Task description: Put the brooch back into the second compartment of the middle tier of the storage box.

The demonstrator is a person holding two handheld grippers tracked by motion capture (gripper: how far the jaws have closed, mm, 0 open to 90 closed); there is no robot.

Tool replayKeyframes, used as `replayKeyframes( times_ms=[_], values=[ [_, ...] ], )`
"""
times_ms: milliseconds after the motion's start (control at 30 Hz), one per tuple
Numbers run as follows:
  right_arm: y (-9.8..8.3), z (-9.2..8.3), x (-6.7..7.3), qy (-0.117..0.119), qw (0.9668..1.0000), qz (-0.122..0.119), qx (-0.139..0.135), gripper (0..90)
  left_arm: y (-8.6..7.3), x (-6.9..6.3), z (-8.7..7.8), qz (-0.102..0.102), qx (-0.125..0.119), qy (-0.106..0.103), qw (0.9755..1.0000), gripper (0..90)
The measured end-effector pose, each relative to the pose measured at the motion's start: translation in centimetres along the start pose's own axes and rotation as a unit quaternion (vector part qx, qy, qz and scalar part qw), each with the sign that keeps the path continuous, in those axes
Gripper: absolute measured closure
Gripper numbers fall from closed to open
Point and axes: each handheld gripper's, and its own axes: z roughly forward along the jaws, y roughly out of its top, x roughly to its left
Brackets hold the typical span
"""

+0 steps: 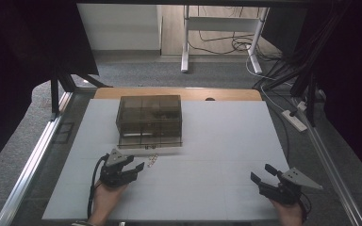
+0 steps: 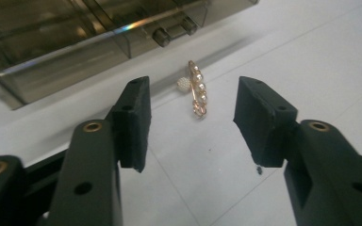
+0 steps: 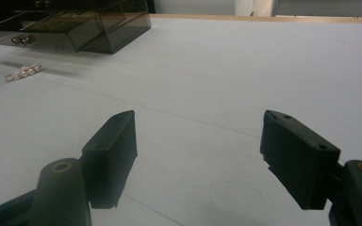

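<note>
Left hand-held gripper (image 2: 191,120): jaws parted, nothing between the pads. The small gold-coloured hair clip set with a row of pearl-like beads (image 2: 197,88) lies flat on the white table (image 2: 311,70), just ahead of this gripper's tips and roughly centred in the gap, not touched. Judgement: the gripper is lined up so the jaws can straddle the clip across its narrow width, which looks like the approach to a pick.

Beyond the clip, just past it from the left hand-held gripper, stands the smoky translucent plastic organiser box with small drawers (image 2: 75,37). Its bottom drawer appears pulled out toward the gripper, two small round knobs facing it. Judgement: the drawer is probably out to receive the clip; contents cannot be made out.

Right hand-held gripper (image 3: 198,150): jaws wide apart, empty, held low over bare table, well apart from clip and box, which lie far off to its front-left. Judgement: parked clear so as not to crowd the left side.

High view: left hand-held gripper (image 1: 138,165) close to clip (image 1: 152,160), box (image 1: 149,120) beyond.
</note>
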Motion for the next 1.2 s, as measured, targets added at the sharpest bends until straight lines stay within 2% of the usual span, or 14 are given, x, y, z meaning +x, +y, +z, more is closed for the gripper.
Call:
replayKeyframes(
  times_ms=[167,300,600,767,933,1100,1200],
  values=[
    [0.0,0.0,0.0,0.0,1.0,0.0,0.001,27.6,0.6,-0.4,1.3,0.01,0.028,-0.006,0.9995,52.8],
    [0.0,0.1,0.0,0.002,1.0,0.0,0.001,27.7,1.0,-0.6,2.1,0.018,0.044,-0.002,0.9989,54.4],
    [0.0,0.1,0.0,0.001,1.0,0.002,0.003,27.5,1.6,-0.2,3.8,0.006,0.067,-0.003,0.9978,57.9],
    [0.0,0.2,-0.1,0.003,1.0,0.002,0.005,27.5,1.8,0.1,4.8,-0.005,0.087,-0.004,0.9962,59.7],
    [0.0,0.2,0.0,0.004,1.0,0.002,0.003,27.4,2.0,0.1,5.5,-0.008,0.094,-0.005,0.9955,61.1],
    [0.0,0.2,0.0,0.01,0.9999,0.003,0.004,27.1,2.0,0.1,6.0,-0.008,0.105,-0.007,0.9944,63.9],
    [0.0,0.3,0.0,0.011,0.9999,0.003,0.006,27.0,2.1,0.1,6.1,0.0,0.11,-0.004,0.9939,67.1]
  ],
)
